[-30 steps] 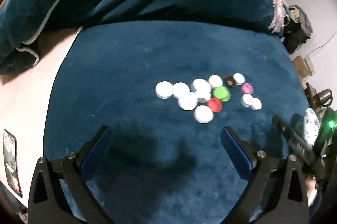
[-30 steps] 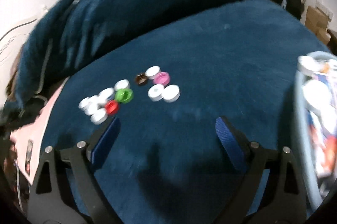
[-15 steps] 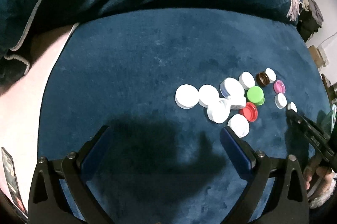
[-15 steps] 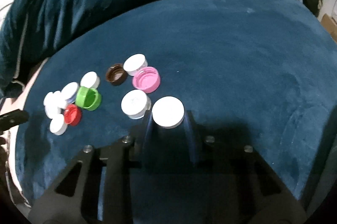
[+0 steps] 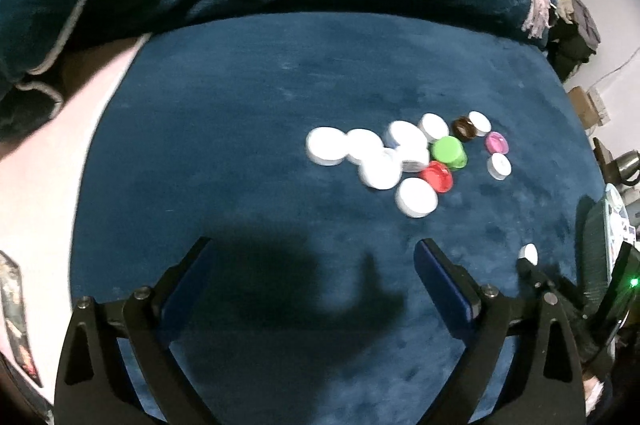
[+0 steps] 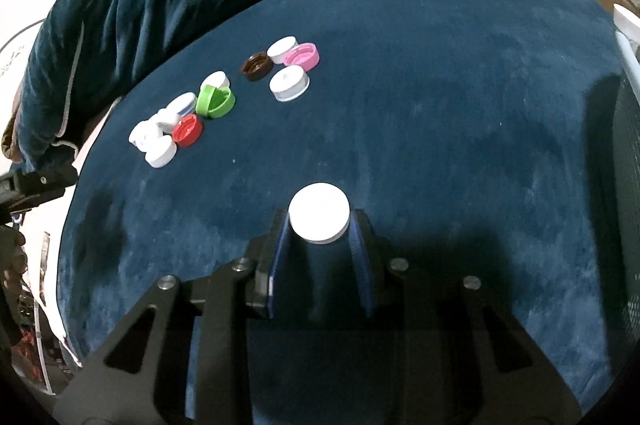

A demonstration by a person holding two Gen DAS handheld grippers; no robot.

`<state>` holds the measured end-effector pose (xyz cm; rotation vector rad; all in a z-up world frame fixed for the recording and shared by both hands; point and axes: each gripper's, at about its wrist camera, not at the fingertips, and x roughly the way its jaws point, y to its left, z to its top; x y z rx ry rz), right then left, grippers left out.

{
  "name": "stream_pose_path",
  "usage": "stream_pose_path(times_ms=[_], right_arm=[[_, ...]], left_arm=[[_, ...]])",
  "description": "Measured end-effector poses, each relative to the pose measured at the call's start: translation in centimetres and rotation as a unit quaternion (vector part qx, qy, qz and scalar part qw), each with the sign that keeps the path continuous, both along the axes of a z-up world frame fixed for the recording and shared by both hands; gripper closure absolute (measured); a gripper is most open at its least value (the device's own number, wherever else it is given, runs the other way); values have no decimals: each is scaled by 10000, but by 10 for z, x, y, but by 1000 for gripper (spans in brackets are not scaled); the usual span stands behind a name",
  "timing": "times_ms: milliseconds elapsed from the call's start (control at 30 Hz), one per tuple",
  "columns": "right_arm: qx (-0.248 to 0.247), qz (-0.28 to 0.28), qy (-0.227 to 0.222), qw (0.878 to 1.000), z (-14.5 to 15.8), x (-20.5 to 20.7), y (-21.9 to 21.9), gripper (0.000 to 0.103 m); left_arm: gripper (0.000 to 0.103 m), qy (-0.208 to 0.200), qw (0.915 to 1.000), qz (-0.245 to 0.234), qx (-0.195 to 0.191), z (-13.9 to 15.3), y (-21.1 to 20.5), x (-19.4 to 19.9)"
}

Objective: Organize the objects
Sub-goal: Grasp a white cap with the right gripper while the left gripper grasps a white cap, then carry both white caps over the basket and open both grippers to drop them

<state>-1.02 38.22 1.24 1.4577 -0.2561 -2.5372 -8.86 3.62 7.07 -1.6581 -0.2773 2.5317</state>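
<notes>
**Spotter:** What's changing on your side?

**Operator:** I'm holding a white cap [image 6: 319,217] in the right gripper [image 6: 320,225] now. A second ago those fingers were standing wide over the blue blanket [image 6: 440,85]; they closed on the cap, and I'm now seeing it well apart from the pile, with the pads pressing on either side of it.

**Spotter:** And the rest of the caps?

**Operator:** They're lying where they were. The pink cap [image 6: 303,55], the brown cap [image 6: 257,66] and two white ones are sitting in a far cluster; the green cap [image 6: 215,100] and the red cap [image 6: 188,130] are lying beside a bunch of white caps [image 5: 360,153] further left.

**Spotter:** Left side?

**Operator:** The left gripper [image 5: 312,265] is hanging over bare blanket short of the pile, fingers spread wide, nothing between them. It's sitting a little lower than a second ago.

**Spotter:** So what does that give us?

**Operator:** I'm reading it as one cap out of the scatter. There's a light-rimmed container [image 6: 628,57] at the right edge; I'm guessing that's where it's going, though I can't confirm that.
</notes>
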Motion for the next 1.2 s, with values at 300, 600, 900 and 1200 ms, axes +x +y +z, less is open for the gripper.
stream_pose_path(times_ms=[300,600,900,1200], right_arm=[[31,-15,181,9998,-5,-2,-2,71],[-106,9,185,9998,-5,-3,1,71],[-438,-189,213,9986,19,11,12,72],[-598,-899,766,9912,91,87,85,72]], left_arm=[[7,-26,9973,-683,-253,-27,77,-31],[71,-106,9944,-983,-383,-34,84,-37],[71,241,9924,-1200,-93,24,98,0],[71,580,9711,-2186,762,94,211,43]])
